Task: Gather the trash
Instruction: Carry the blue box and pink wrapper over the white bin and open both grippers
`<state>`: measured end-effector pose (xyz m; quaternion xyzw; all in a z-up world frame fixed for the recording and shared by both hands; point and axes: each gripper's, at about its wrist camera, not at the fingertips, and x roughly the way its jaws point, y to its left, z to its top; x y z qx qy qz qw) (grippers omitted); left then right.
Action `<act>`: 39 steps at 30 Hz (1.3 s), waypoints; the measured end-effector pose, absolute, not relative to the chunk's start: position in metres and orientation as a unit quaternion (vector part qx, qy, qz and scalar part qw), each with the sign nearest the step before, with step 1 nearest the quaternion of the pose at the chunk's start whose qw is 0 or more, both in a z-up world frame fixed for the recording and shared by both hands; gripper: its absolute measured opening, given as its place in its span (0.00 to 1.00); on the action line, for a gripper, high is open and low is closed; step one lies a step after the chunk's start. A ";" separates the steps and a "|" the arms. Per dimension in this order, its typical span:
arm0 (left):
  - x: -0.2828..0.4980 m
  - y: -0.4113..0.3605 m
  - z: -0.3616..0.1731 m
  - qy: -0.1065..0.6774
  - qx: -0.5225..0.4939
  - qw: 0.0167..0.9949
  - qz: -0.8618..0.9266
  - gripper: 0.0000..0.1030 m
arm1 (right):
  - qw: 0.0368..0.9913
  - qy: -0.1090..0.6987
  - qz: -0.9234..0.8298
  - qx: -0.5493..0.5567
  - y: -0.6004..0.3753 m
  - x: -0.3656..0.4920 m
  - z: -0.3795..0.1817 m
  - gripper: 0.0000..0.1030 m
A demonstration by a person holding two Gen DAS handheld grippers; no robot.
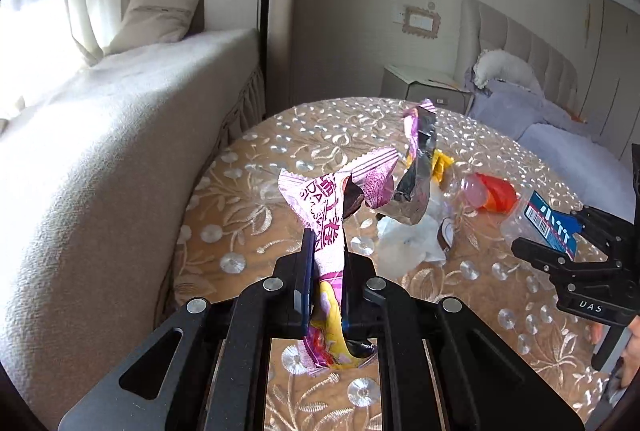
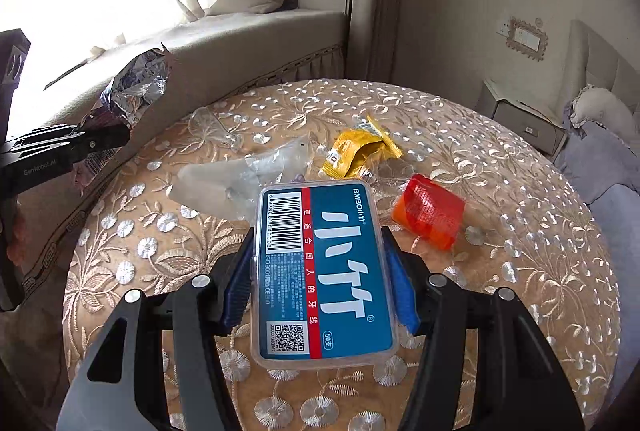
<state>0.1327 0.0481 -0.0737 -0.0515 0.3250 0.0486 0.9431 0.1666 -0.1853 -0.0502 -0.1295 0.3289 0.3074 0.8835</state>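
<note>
My left gripper (image 1: 327, 251) is shut on a pink and purple snack wrapper (image 1: 340, 199) with a silver inside, held above the round table (image 1: 248, 231). From the right wrist view the same wrapper (image 2: 136, 91) shows its foil side at the left gripper (image 2: 106, 141). My right gripper (image 2: 320, 263) is shut on a clear plastic box with a blue label (image 2: 324, 271), held above the table; it also shows in the left wrist view (image 1: 548, 227). On the table lie a yellow wrapper (image 2: 356, 151), a red-orange wrapper (image 2: 430, 211) and clear plastic film (image 2: 240, 179).
The table (image 2: 520, 231) has a gold embroidered cloth. A cushioned window seat (image 1: 100, 135) with a pillow (image 1: 160, 15) stands left of it. A bed (image 1: 560, 135) and a cardboard box (image 1: 424, 87) are at the back right. A clear plastic scrap (image 2: 212, 129) lies far left on the table.
</note>
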 end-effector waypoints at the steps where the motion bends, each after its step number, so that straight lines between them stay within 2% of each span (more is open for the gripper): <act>1: 0.128 0.045 -0.069 0.318 -0.051 0.945 0.045 0.09 | 0.887 0.322 0.304 -0.129 -0.189 0.161 -0.045 0.58; 10: 0.105 -0.020 -0.044 0.282 -0.047 0.956 -0.058 0.09 | 0.916 0.280 0.259 -0.124 -0.232 0.110 -0.014 0.58; 19: 0.101 -0.120 -0.057 0.297 -0.023 0.937 -0.182 0.09 | 0.945 0.264 0.164 -0.100 -0.312 0.065 0.000 0.58; 39: 0.105 -0.340 -0.117 0.353 0.076 0.864 -0.351 0.09 | 0.953 0.299 -0.032 -0.018 -0.484 0.001 -0.047 0.58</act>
